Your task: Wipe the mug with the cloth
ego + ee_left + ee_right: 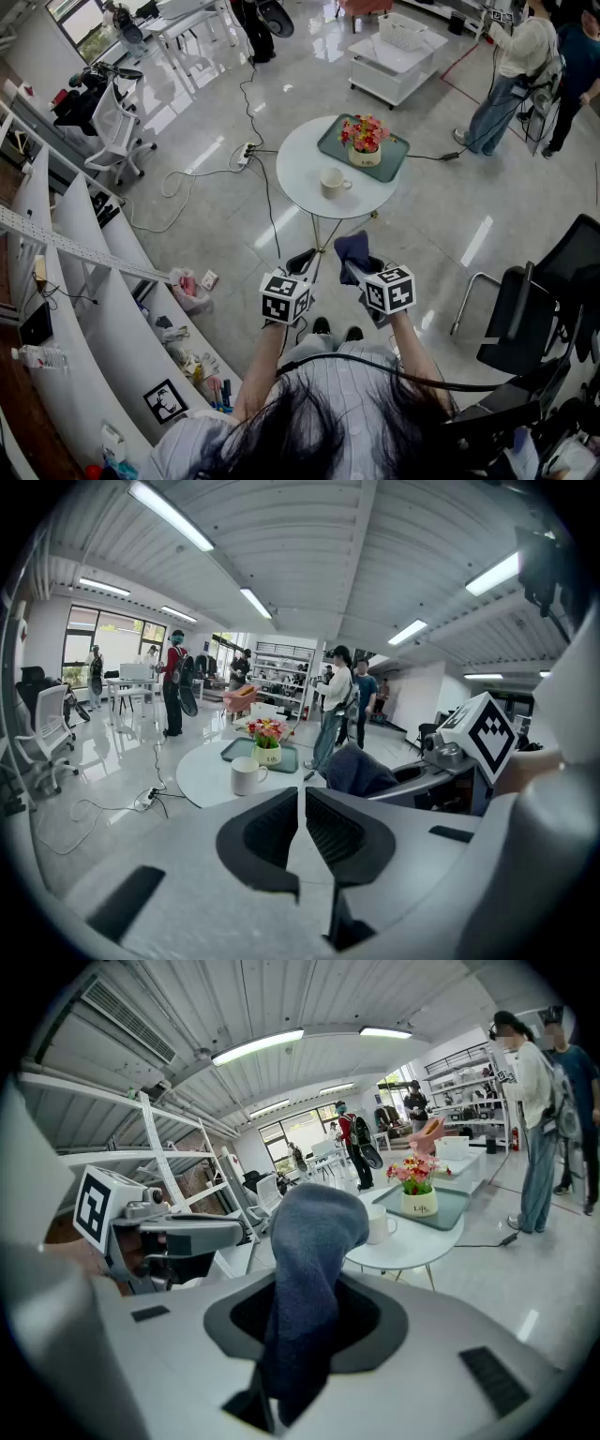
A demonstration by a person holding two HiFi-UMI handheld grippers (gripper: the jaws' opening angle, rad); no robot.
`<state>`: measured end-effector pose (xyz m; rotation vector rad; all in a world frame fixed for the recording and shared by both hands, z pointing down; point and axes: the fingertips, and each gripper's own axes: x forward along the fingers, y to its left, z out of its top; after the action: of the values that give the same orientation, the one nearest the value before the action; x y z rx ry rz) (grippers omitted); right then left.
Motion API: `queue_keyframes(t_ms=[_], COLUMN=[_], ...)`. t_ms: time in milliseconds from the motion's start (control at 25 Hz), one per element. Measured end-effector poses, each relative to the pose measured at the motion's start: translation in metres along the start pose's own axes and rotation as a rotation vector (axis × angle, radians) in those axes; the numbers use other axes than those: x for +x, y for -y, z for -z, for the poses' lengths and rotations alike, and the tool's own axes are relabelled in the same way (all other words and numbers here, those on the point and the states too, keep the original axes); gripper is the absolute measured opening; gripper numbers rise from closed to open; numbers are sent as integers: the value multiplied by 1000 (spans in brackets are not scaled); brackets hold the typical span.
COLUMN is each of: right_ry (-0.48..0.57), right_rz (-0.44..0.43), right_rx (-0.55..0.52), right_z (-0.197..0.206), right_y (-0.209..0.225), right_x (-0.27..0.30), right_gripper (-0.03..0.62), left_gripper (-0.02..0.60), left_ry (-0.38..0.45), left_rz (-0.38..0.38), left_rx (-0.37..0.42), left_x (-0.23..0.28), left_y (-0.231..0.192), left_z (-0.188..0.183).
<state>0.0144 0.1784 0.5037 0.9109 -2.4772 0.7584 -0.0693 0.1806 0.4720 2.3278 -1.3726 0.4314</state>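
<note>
A white mug (333,182) stands on the round white table (300,178), well ahead of both grippers; it also shows in the left gripper view (248,775) and the right gripper view (379,1223). My right gripper (357,265) is shut on a dark blue cloth (353,247), which sticks up between the jaws and droops over (314,1260). My left gripper (301,261) is beside it, shut with nothing between its jaws (300,803). Both are held in the air short of the table's near edge. From the left gripper view the cloth (356,769) is at the right.
A green tray (392,161) with a flower pot (365,142) sits behind the mug. A power strip (246,155) and cables lie on the floor left of the table. White shelving (94,281) runs along the left, a black chair (539,300) stands right. People (514,66) stand far back.
</note>
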Motion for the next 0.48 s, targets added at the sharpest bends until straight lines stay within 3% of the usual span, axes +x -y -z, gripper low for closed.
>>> queue_keyframes(t_ms=[480], right_ry=[-1], right_rz=[40], right_rx=[18], right_z=[2], right_y=[1], right_x=[15], right_gripper=[124], left_gripper=[37], left_ry=[27], left_rz=[29], left_rx=[-19], left_x=[-2], left_y=[-16], left_z=[-4])
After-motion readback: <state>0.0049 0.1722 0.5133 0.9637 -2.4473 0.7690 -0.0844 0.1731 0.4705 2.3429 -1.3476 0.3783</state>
